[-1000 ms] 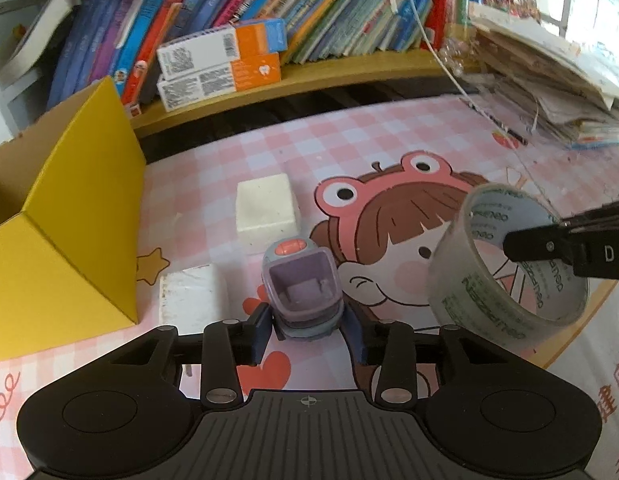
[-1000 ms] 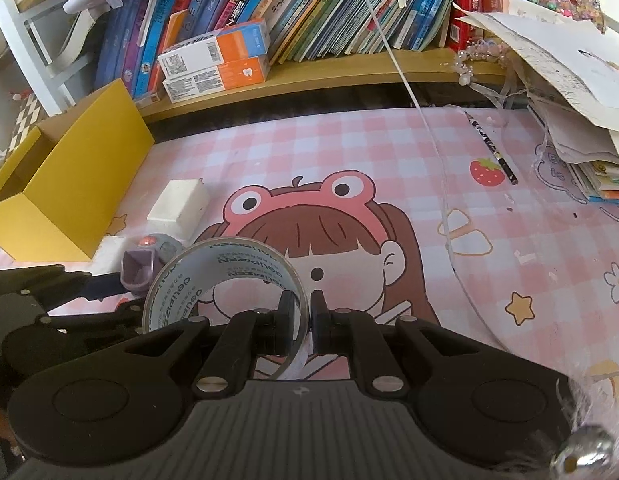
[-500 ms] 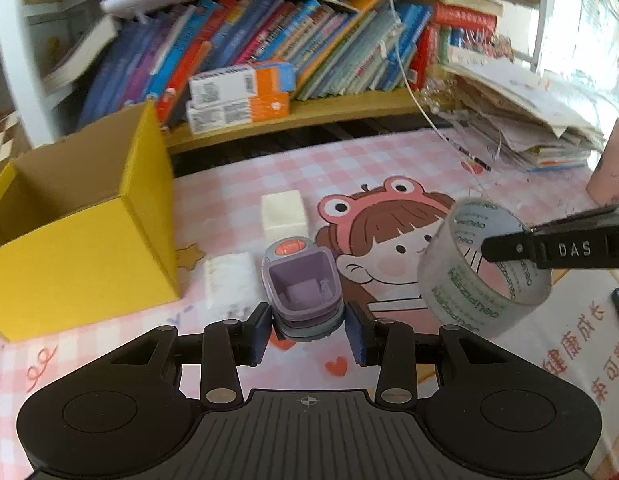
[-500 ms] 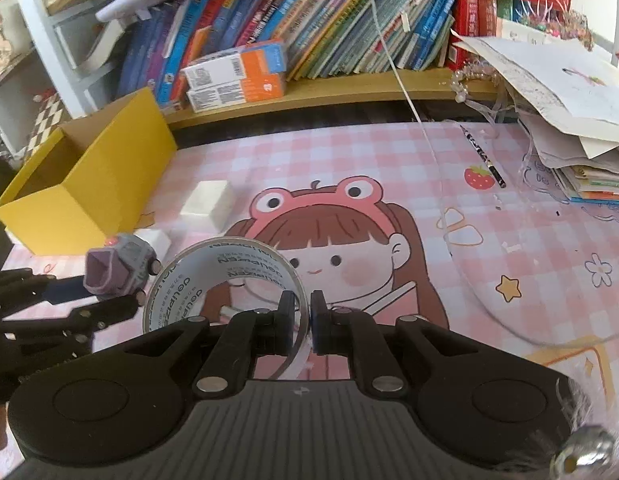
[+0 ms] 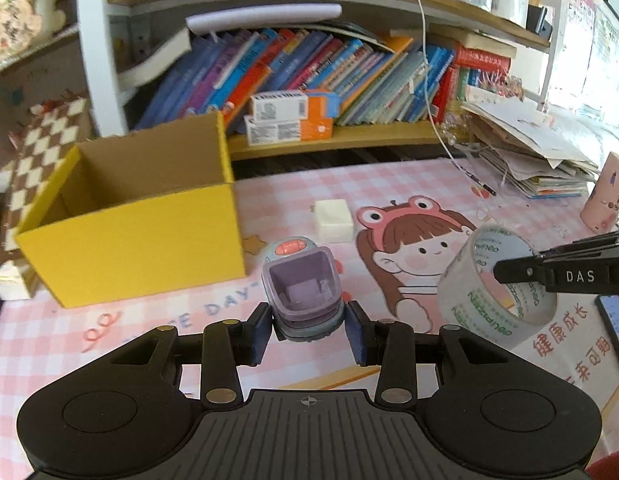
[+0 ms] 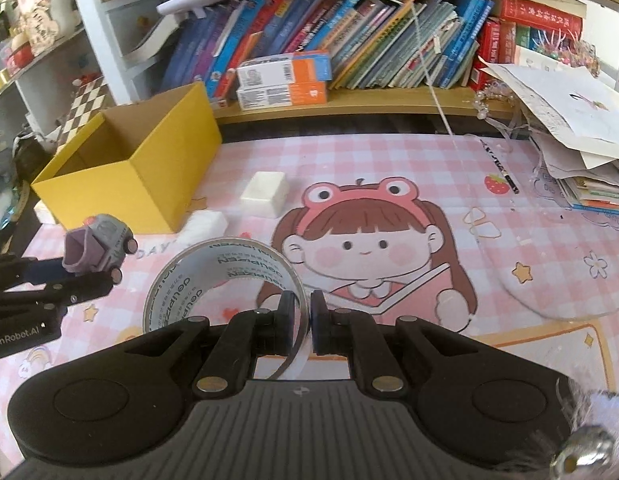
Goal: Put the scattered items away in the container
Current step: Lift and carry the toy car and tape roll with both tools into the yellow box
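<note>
Left gripper [image 5: 308, 332] fingers clamping purple toy truck [image 5: 302, 294], right gripper [image 6: 301, 322] fingers pinching tape roll [image 6: 221, 276], yellow box [image 5: 129, 216] nearby

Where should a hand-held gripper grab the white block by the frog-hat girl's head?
Grip the white block across its two longer side faces, coming from above. It lies flat on the mat, apart from the yellow box, so both faces look reachable, and its low, boxy shape suits a top-down pinch.

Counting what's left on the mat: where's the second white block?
Right wrist view: the smaller white block lies beside the yellow box, left of the other white block.
</note>
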Demonstrator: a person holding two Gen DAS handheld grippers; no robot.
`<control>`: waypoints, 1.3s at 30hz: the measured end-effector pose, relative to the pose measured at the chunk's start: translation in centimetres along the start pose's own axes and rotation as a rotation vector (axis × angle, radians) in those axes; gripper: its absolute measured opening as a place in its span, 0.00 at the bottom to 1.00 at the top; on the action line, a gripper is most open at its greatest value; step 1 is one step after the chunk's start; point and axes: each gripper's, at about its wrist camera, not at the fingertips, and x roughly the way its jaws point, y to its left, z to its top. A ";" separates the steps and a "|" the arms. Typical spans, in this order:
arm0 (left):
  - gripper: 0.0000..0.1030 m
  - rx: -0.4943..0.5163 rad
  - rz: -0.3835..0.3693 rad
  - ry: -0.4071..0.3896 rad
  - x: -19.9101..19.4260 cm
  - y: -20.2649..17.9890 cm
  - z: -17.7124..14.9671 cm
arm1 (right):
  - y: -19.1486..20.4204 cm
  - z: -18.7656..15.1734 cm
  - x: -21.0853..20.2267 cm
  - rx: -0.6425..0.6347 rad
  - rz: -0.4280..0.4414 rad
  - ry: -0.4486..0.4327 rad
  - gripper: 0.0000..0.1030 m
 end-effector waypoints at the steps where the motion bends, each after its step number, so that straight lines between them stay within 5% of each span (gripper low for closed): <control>1: 0.38 0.002 0.005 -0.007 -0.4 0.2 -0.1 | 0.4 -0.2 0.0 0.002 0.001 0.002 0.08; 39: 0.38 0.002 -0.051 -0.131 -6.8 9.2 -1.7 | 12.9 -0.4 -1.1 -0.056 0.001 -0.021 0.08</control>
